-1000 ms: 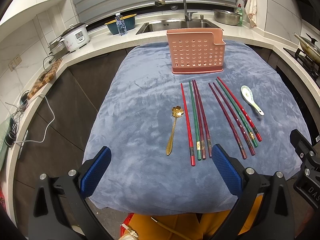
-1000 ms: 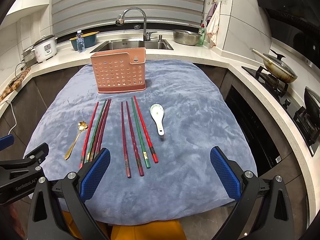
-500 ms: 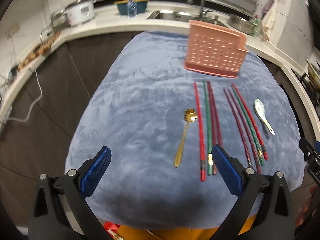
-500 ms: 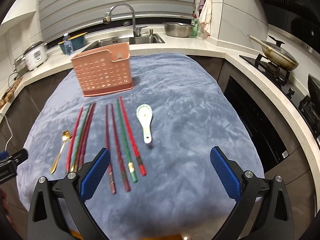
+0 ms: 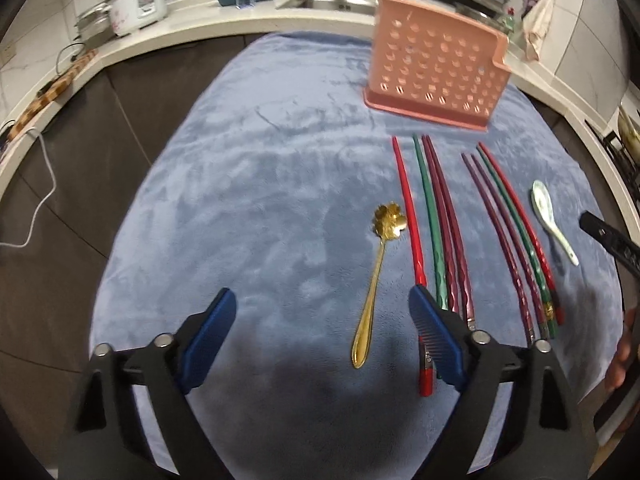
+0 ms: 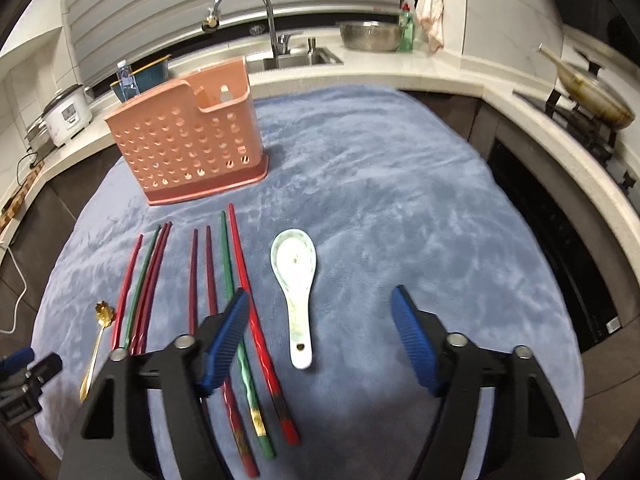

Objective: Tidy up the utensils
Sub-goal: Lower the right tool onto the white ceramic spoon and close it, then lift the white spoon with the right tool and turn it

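Utensils lie in a row on the blue cloth [image 6: 400,208] so we can take them one at a time toward the pink caddy [image 6: 188,136] at the far side. Our right gripper [image 6: 320,340] hangs over the white ceramic spoon [image 6: 296,280], jaws closing but touching nothing; its bowl points far, its handle near. Our left gripper [image 5: 320,336] is closing too, holding nothing, with the gold spoon [image 5: 378,280] between its fingers, flower bowl far and handle near. The chopsticks [image 6: 236,304], in two groups between the spoons, run near to far, thin tips toward the caddy.
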`<state>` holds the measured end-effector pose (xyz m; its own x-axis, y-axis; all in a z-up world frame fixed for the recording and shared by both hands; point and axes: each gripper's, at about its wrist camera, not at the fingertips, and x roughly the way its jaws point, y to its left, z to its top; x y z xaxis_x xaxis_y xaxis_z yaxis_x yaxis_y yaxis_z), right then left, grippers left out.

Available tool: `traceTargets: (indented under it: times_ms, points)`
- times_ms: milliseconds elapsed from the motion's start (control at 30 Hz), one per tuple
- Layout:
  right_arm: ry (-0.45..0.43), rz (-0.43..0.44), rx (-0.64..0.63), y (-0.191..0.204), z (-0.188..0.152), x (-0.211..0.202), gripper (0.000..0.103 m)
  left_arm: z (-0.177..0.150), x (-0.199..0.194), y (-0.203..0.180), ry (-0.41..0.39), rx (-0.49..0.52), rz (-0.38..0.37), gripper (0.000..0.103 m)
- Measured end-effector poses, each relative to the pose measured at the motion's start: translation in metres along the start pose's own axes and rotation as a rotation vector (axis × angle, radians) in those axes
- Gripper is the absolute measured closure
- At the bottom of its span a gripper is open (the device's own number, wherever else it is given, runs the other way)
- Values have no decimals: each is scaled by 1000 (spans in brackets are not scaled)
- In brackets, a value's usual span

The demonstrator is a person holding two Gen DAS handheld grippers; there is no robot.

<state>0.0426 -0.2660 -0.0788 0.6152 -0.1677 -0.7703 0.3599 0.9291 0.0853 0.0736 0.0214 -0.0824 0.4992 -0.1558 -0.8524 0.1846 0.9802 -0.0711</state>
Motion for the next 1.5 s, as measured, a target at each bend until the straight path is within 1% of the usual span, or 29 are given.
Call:
traceTargets:
  times_ms: [33, 67, 133, 200, 267, 333, 367, 400, 467, 533, 600, 667, 700, 767, 867, 1000, 1267, 1333, 1367, 1500]
  points:
    - [15, 5, 5, 0, 0, 7, 45, 0, 5, -1, 13, 4, -10, 30]
    - [28, 10, 7, 1, 1, 13, 49, 0, 10, -1, 26, 5, -21, 35]
    - [43, 13, 7, 0, -1, 22, 53, -2, 14, -1, 42, 3, -35, 40]
    - [67, 29, 14, -1, -4, 31, 63, -3, 18, -1, 52, 2, -50, 44]
    - [88, 49, 32, -3, -7, 37, 67, -4, 20, -2, 60, 6, -67, 50]
    - [108, 68, 47, -5, -9, 43, 74, -6, 23, -4, 73, 9, -79, 52]
    - [113, 79, 50, -6, -10, 44, 78, -7, 25, -4, 79, 13, -86, 58]
    - [118, 86, 52, -6, -11, 46, 82, -8, 27, -5, 88, 16, -92, 61]
    - [121, 91, 52, -5, -14, 48, 85, -10, 30, -6, 100, 15, -98, 68]
    - [121, 101, 50, -4, -16, 48, 86, -12, 30, -7, 100, 19, -104, 71]
    - [119, 110, 45, -3, -17, 47, 89, -14, 30, -8, 97, 23, -115, 78]
    - [121, 113, 41, -2, -18, 46, 90, -14, 30, -9, 97, 27, -130, 91]
    - [121, 113, 39, -2, -18, 45, 90, -15, 30, -9, 95, 27, -132, 93]
    - [114, 113, 36, -2, -17, 41, 90, -15, 28, -10, 92, 32, -136, 100]
    - [97, 109, 26, -2, -15, 32, 91, -12, 22, -9, 82, 32, -145, 102]
    - [69, 104, 29, -4, -8, 16, 91, -3, 5, -11, 30, 45, -136, 102]
    - [26, 109, 34, -8, 10, -2, 92, 29, -26, -17, -61, 58, -147, 102]
    - [17, 111, 32, -7, 14, -6, 93, 35, -31, -19, -75, 62, -152, 102]
    - [12, 110, 30, -6, 15, -7, 101, 39, -34, -20, -82, 65, -149, 102]
    - [-6, 86, 5, -3, 18, -9, 102, 48, -40, -26, -104, 80, -139, 102]
